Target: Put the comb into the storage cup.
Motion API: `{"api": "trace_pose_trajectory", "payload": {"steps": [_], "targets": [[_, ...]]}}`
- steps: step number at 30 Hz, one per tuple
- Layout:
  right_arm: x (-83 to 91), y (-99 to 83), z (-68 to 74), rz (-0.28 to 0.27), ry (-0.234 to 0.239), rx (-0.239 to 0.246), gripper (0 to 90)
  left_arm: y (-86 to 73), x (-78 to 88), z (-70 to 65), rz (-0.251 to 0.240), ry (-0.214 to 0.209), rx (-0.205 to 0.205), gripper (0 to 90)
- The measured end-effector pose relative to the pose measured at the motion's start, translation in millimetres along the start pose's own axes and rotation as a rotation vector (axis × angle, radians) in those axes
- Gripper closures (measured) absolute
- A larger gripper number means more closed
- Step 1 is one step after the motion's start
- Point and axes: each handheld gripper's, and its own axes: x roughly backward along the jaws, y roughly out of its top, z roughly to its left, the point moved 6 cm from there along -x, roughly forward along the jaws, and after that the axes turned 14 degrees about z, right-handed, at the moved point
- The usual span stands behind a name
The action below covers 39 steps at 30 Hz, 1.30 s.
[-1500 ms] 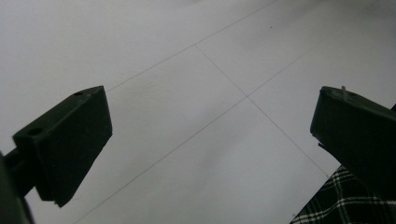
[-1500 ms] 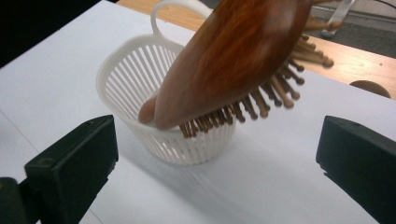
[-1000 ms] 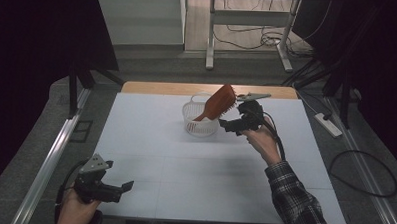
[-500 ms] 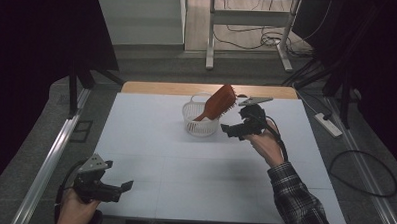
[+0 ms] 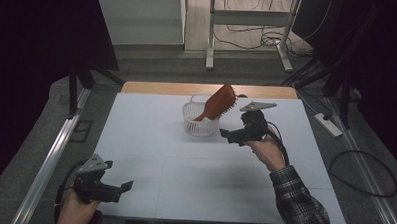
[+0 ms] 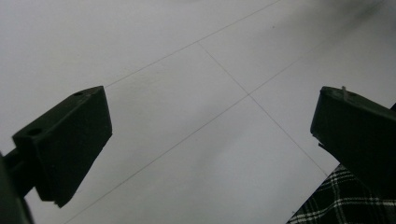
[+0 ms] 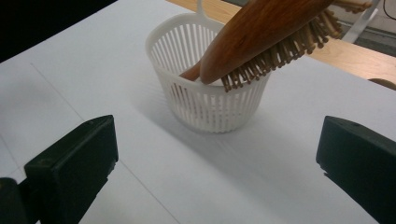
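**Brush rests in the basket, right hand-held gripper just off it**

Here's the picture: a wooden hairbrush (image 5: 219, 102) stands handle-down in the small white basket (image 5: 200, 123) near the far edge of the desk (image 5: 150, 140). Its long axis leans up and away to the right, the bristled head poking well above the rim, bristles facing down and to the right.

The right hand-held gripper (image 5: 225, 135) sits just beside the basket, on its right, jaws pointing toward it. From the right gripper view the jaws stand wide apart with nothing between them, and the basket (image 7: 208, 88) and hairbrush (image 7: 261, 35) lie dead ahead, a little above centre. It touches neither one.

The left hand-held gripper (image 5: 125, 187) rests low at the near left corner of the desk, well apart from the basket. Its jaws are also spread wide and hold nothing, looking only at bare white surface.

So the right hand is the nearer one by far. My read: any further move on the brush or basket is a short reach straight forward for that hand.
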Motion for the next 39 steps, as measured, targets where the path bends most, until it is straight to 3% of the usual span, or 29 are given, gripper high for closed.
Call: {"api": "trace_pose_trajectory", "payload": {"steps": [7,20,25,39], "targets": [[0.2,-9.6,4.8,0.002,0.031,0.0,0.0,0.0,0.0,-0.2,0.002,-0.001,-0.002,0.0],[2.9,-22.9,6.7,0.03,0.007,0.018,0.0,0.0,-0.3,0.0,0.002,-0.003,-0.001,0.0],[6.8,-29.5,8.5,0.041,0.043,0.006,0.0,-0.1,-0.1,0.2,0.001,-0.004,0.0,0.0],[15.8,-47.9,11.6,0.076,0.008,0.016,0.0,-0.1,-0.4,0.0,0.004,-0.005,-0.001,0.0]]}}
